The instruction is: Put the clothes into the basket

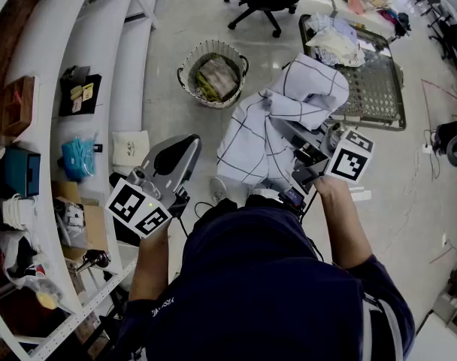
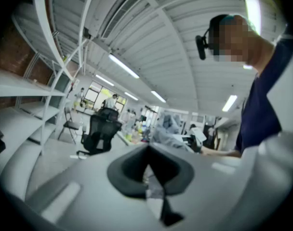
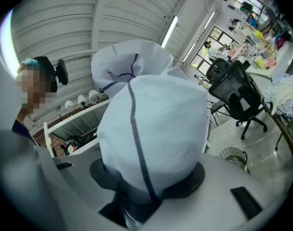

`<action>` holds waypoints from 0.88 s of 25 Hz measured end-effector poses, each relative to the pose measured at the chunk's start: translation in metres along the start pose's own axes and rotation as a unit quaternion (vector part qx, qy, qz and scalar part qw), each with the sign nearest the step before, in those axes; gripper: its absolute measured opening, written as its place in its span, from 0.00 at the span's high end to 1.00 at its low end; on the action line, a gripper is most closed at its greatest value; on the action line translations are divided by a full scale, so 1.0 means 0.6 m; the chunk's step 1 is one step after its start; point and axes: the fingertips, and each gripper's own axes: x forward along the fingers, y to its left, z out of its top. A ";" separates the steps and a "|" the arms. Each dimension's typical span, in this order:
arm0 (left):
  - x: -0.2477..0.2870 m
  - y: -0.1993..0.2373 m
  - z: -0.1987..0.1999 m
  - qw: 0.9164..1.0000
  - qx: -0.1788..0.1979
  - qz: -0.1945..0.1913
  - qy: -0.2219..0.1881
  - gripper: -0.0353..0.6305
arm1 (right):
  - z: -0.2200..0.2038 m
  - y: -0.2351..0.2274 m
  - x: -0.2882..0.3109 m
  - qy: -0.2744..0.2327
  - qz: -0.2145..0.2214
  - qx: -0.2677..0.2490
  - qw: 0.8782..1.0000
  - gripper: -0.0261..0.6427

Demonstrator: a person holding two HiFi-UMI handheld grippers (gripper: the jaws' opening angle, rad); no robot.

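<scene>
Right gripper clamped on bunched white checked garment, raised clear for carry toward basket (already part filled); left gripper closed, empty, aside.

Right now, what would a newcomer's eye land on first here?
A bunched white checked cloth, clamped in the right gripper, fills the centre. On the floor beyond stands a basket already holding greenish clothes. The left gripper, lower left, is shut and empty.
</scene>
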 end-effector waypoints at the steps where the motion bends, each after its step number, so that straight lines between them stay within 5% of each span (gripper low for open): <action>1: 0.000 0.000 0.001 1.000 0.000 0.000 0.000 0.94 | 0.000 0.001 -0.001 0.000 -0.001 0.000 1.000 0.69; 22: 0.066 -0.036 -0.012 1.000 0.001 0.029 0.003 0.94 | 0.056 -0.059 -0.068 0.001 0.012 0.009 1.000 0.69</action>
